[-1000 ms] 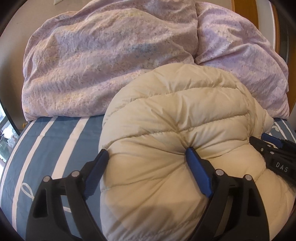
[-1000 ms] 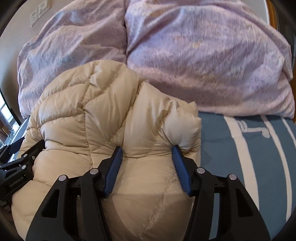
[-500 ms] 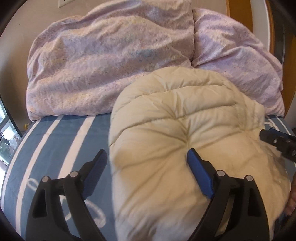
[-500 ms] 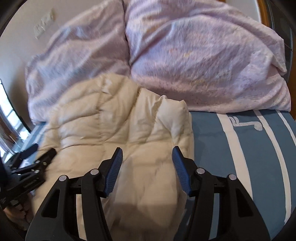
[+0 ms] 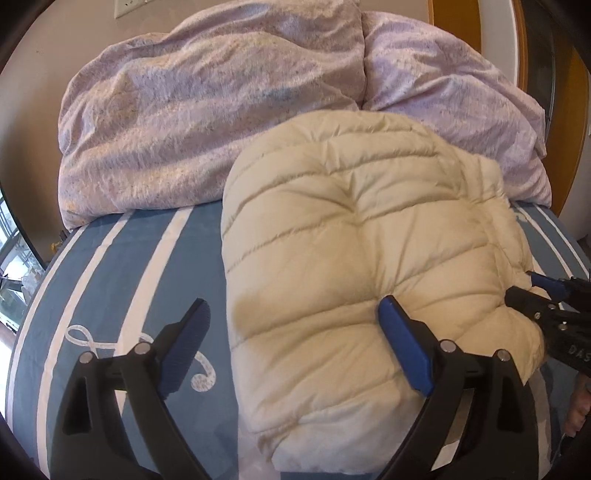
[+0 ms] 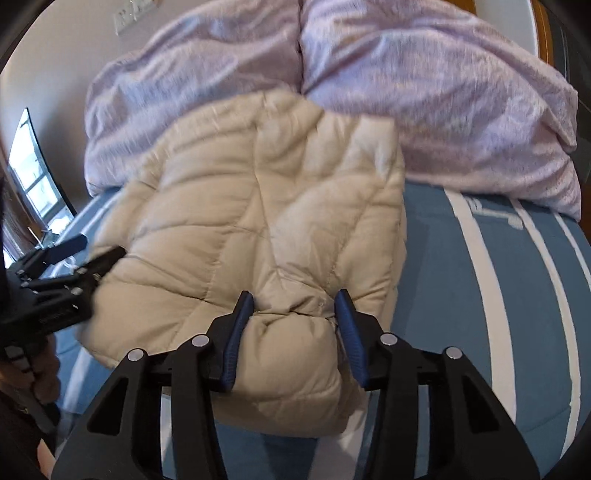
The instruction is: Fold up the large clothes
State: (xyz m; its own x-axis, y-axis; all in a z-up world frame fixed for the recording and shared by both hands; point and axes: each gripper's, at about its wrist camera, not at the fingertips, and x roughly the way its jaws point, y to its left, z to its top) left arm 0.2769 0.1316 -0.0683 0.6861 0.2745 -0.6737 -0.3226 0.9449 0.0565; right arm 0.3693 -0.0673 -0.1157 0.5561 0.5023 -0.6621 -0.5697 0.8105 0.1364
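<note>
A cream quilted puffer jacket (image 5: 351,243) lies folded into a thick bundle on the blue striped bedspread (image 5: 122,280). It also shows in the right wrist view (image 6: 258,214). My left gripper (image 5: 295,332) is open over the jacket's left edge; its right finger presses into the padding and its left finger hangs over the bedspread. My right gripper (image 6: 295,317) has its jaws close around a fold at the jacket's near right corner. The right gripper also shows at the right edge of the left wrist view (image 5: 546,306). The left gripper shows at the left of the right wrist view (image 6: 70,273).
A crumpled lilac duvet (image 5: 207,103) is piled along the head of the bed behind the jacket, also in the right wrist view (image 6: 424,88). A wooden door frame (image 5: 454,22) stands at the back right. A window (image 6: 33,177) is at the left.
Both grippers have lowered the jacket onto the bedspread and pulled back. The left jaws have come off the bundle and stand wide. The right jaws have narrowed on a fold.
</note>
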